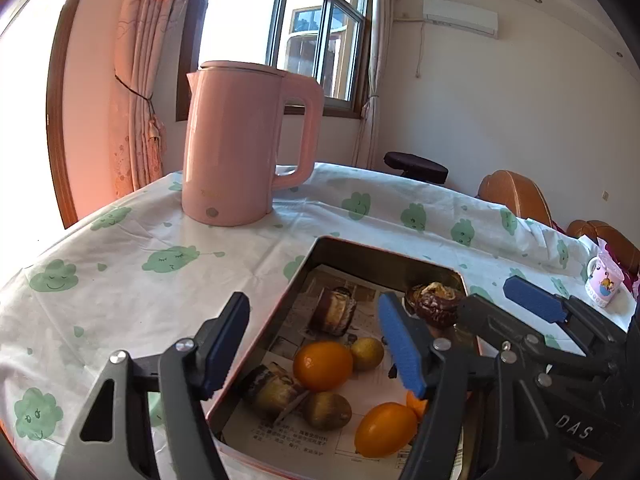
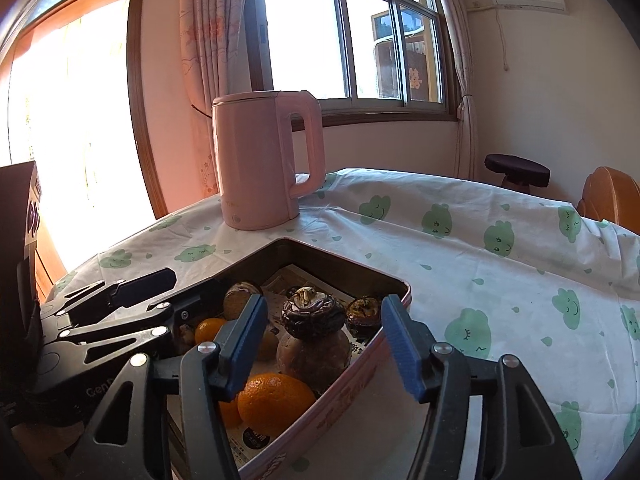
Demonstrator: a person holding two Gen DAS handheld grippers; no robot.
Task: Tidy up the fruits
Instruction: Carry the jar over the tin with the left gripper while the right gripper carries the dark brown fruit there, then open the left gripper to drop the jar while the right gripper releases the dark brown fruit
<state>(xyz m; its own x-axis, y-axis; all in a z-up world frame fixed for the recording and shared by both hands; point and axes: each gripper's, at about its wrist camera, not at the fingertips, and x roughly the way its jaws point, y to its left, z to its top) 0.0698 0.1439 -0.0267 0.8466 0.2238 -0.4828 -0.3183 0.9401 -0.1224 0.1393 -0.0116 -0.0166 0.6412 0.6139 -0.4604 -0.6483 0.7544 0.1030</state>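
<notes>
Room: we see a sunlit window with tied curtains behind a surface (image 1: 132, 280) under a white cloth printed with green clouds.
Left tongs (image 1: 316, 346): we find them spread apart with nothing between the blue pads, hovering over the left wall of the tin; one finger hangs outside the tin and the other above the fruit.
Right tongs (image 2: 326, 340): we see these parted too, gripping nothing, one finger above the fruit and the other beyond the tin's right wall.
Tin (image 1: 260, 344): a rectangular metal tin lined with newspaper lies on the surface just below both tongs.
Fruits: all of them lie inside the tin. We count a round orange (image 1: 322, 365) beside a small greenish fruit (image 1: 367, 353), an oval orange fruit (image 1: 385, 429) nearer us, and dark wrinkled fruits (image 1: 434, 306) toward the far wall.
Kettle (image 1: 240, 144): a pink kettle stands upright beyond the tin, apart from it.
Cup (image 1: 604, 282): we spot a small patterned cup at the far right of the surface.
</notes>
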